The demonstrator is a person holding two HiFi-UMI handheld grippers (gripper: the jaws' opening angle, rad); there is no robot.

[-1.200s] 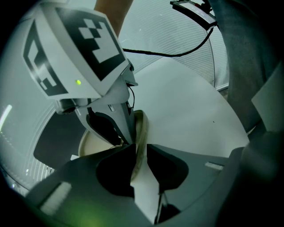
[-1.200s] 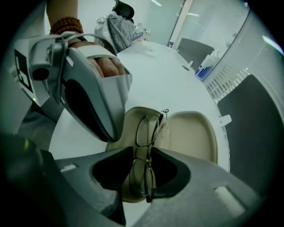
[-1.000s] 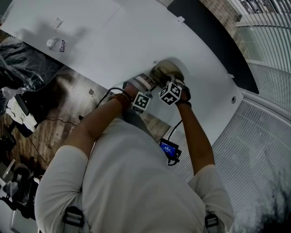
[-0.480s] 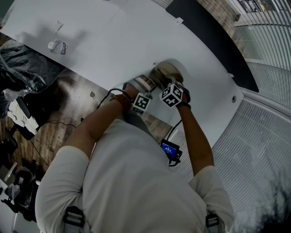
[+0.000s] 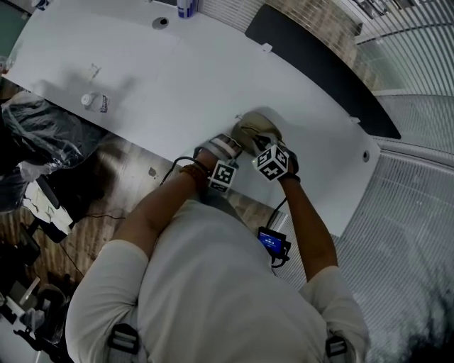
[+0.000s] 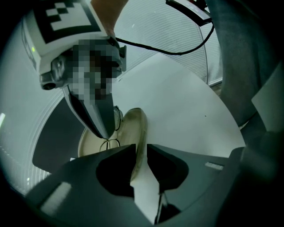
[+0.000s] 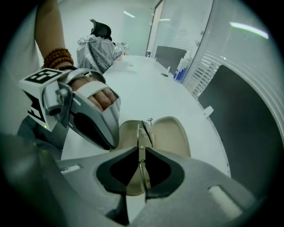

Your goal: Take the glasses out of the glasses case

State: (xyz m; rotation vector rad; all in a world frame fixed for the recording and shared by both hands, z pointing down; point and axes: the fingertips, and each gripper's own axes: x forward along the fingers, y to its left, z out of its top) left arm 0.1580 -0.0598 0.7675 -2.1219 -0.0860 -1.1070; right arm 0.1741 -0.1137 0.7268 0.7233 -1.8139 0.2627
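two claws | left claw (image 6: 141,148) clamps beige oval glasses case (image 6: 135,127) rim | right claw (image 7: 141,149) closing on thin wire glasses (image 7: 144,127), lying lengthwise between jaws

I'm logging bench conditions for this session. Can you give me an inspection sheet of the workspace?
Surface: white table with a curved edge.
Job's things: glasses case lies open; glasses sit between its two halves.
Clutter: small bottle near the table's edge; blue-and-white bottle at the far side.
Grippers: left gripper grips the case's wall; right gripper, jaws closing, pinches the glasses.
Cables: black cable trails from the right gripper.
Surroundings: wood floor, plastic bags, dark panel.
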